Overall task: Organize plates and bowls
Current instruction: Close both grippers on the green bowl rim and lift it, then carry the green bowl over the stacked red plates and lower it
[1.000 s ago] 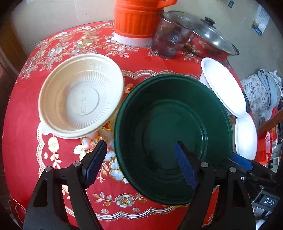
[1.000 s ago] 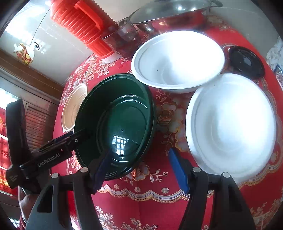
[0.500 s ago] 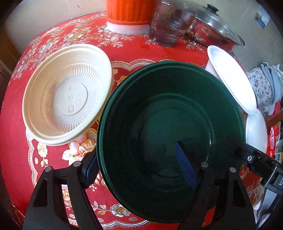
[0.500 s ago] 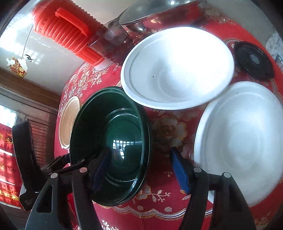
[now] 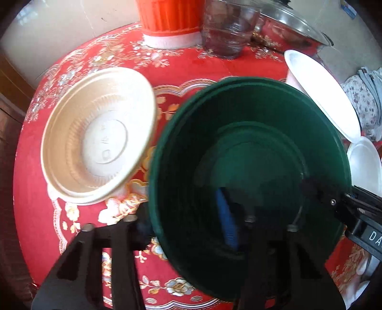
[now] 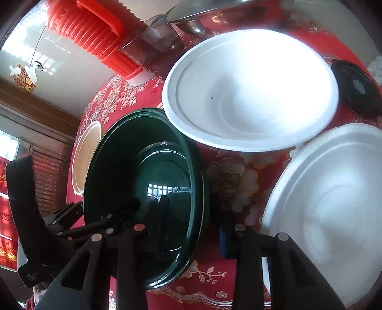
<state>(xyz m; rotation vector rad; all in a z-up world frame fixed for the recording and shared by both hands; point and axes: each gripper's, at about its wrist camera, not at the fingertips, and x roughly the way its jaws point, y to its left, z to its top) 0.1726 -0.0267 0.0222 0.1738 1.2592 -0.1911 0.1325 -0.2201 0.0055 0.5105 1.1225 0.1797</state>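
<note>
Two dark green bowls [image 5: 250,155] sit nested in the middle of the red table. My left gripper [image 5: 185,224] straddles their near-left rim, with one finger outside and the blue pad [image 5: 226,219] inside. Its jaws are closing on the rim. My right gripper [image 6: 182,233] straddles the opposite rim of the green bowls [image 6: 143,171], with the blue pad [image 6: 222,238] outside. Its jaws are closing too. A beige plastic bowl [image 5: 95,143] lies to the left. A white bowl [image 6: 250,90] and a white plate [image 6: 329,209] lie to the right.
Along the far edge of the red flowered tablecloth [image 5: 71,214] stand an orange jug [image 5: 167,16], a glass cup [image 5: 226,31] and a lidded steel pot [image 5: 293,23]. A black lid [image 6: 355,93] lies beyond the white bowl. Wooden shutters [image 6: 45,176] are off the table's left side.
Both pairs of jaws have narrowed from wide apart onto the green bowls' rims. The left gripper has turned slightly, so the bowls fill more of its view.
</note>
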